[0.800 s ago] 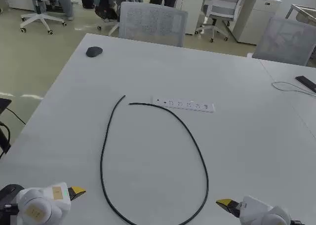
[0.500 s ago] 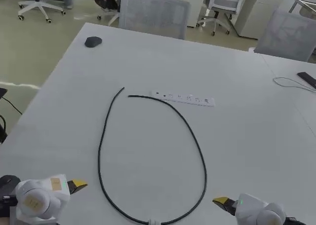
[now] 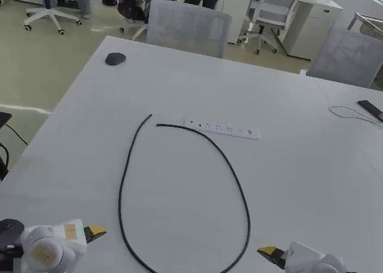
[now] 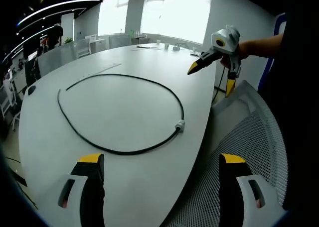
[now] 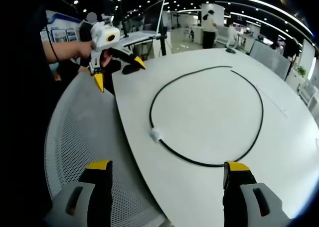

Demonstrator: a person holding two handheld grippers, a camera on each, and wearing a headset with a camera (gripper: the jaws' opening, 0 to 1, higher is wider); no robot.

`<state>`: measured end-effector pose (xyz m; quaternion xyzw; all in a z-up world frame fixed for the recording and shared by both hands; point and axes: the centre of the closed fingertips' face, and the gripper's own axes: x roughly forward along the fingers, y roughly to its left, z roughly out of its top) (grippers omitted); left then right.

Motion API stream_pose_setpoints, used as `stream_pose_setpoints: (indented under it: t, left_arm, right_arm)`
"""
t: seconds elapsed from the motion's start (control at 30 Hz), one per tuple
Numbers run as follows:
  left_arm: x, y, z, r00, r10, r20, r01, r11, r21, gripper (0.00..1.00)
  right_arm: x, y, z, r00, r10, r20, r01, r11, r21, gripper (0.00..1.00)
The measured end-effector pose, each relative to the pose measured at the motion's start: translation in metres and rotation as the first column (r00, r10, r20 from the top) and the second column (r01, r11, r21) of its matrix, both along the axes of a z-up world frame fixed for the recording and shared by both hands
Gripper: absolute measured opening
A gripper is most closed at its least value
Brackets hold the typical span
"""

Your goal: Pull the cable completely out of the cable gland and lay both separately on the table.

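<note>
A long black cable [image 3: 122, 183] lies in a wide loop on the white table [image 3: 299, 183], its two free ends close together near the power strip. A small white cable gland [image 4: 179, 125] sits on the cable at the near side of the loop, by the table's front edge, and it also shows as the gland [image 5: 156, 134] in the right gripper view. My left gripper [image 4: 162, 160] is open and empty, held off the table's near edge at the bottom left [image 3: 93, 232]. My right gripper [image 5: 168, 166] is open and empty too, at the bottom right [image 3: 268, 251]. Both hang short of the cable.
A white power strip [image 3: 222, 129] lies just beyond the loop. A dark mouse [image 3: 115, 58] rests at the far left corner, a black device [image 3: 371, 109] with a thin wire at the right. Mesh chairs [image 3: 188, 21] stand behind the table, and one [image 4: 249, 137] by the near edge.
The head view has shifted slightly. The cable lies as before and both grippers stay open in the same places near the front edge.
</note>
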<state>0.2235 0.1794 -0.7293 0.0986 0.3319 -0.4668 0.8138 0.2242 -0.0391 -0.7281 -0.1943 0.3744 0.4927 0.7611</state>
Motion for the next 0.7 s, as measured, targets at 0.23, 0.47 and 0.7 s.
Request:
stream_pose_setpoints:
  t: [0.23, 0.47, 0.7]
  left_arm:
    - [-0.003, -0.001, -0.001, 1.000, -0.008, -0.003, 0.008, 1.000, 0.010, 0.96]
    - [0.000, -0.001, 0.000, 1.000, 0.016, 0.010, -0.016, 1.000, 0.021, 0.97]
    - [0.001, -0.006, 0.002, 0.999, 0.052, 0.005, -0.052, 0.999, 0.004, 0.97]
  right_arm:
    - [0.002, 0.005, -0.001, 1.000, 0.025, 0.010, -0.025, 1.000, -0.010, 0.92]
    - [0.012, 0.010, 0.000, 0.999, 0.036, 0.006, -0.036, 0.999, -0.014, 0.88]
    - [0.020, 0.012, -0.002, 0.998, 0.056, 0.004, -0.056, 0.998, -0.034, 0.84]
